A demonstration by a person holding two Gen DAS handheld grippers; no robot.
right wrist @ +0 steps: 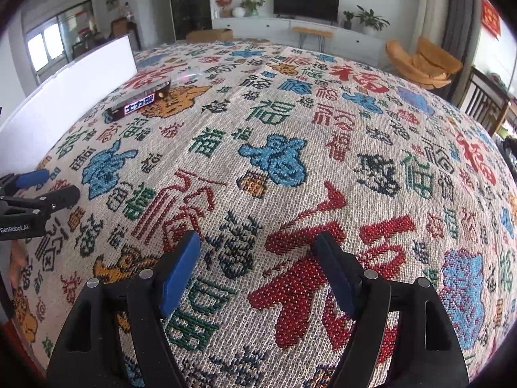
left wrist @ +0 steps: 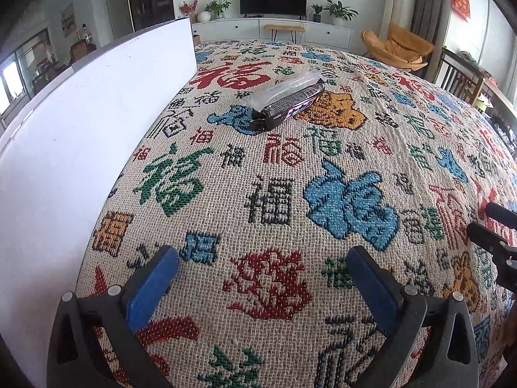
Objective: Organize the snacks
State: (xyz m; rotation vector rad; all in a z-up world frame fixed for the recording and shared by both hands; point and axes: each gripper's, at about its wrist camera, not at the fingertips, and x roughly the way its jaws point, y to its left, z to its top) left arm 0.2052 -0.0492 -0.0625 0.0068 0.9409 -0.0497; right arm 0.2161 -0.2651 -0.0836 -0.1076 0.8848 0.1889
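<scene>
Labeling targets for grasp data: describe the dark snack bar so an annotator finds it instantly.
Start at the white board standing along the left edge of the patterned tablecloth. Just right of its far end, two long packets lie side by side. The dark snack bar is the nearer one, brown with a blue-and-white label; its neighbour, the clear packet, is transparent.

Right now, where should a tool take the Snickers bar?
Grip the Snickers bar at mid-length across its narrow width, coming from above: it lies flat on the tablecloth, with a clear packet alongside its far side.
</scene>
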